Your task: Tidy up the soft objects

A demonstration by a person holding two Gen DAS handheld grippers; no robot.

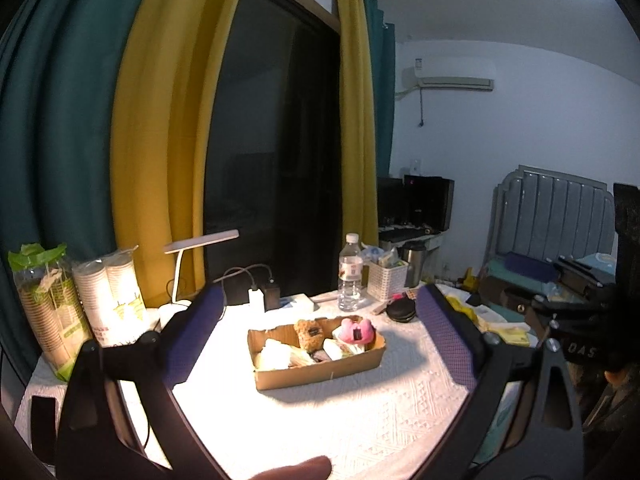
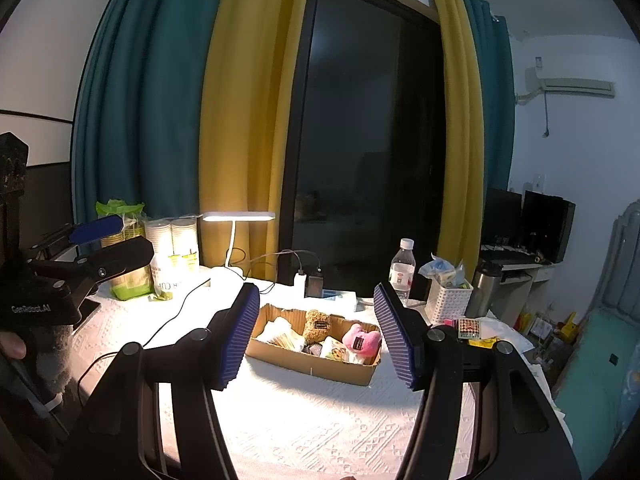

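Box: the shallow brown cardboard box (image 1: 320, 354) sits mid-table on the white embossed tablecloth (image 1: 360, 420), dead ahead at 12 o'clock from both grippers.
Soft things: all in the box — a brown plush bear (image 1: 308, 332) near the middle, a pink plush toy (image 1: 357, 331) at the box's 2 o'clock corner, pale soft packets (image 1: 276, 354) toward its 9 o'clock side.
Left gripper (image 1: 320, 330): jaws spread wide, nothing between the blue pads, held back from the box.
Right gripper (image 2: 316, 336): jaws wide apart too, empty, framing the box from the near side.
Stage: my read is it fits either a box about to be emptied and sorted, or one just filled.
Handling tip: plush gives, so any grasp should close across the body's middle, coming from above, clear of the box wall.
Hazard: the clear plastic water bottle (image 1: 351, 274) stands just behind the box at 1 o'clock.
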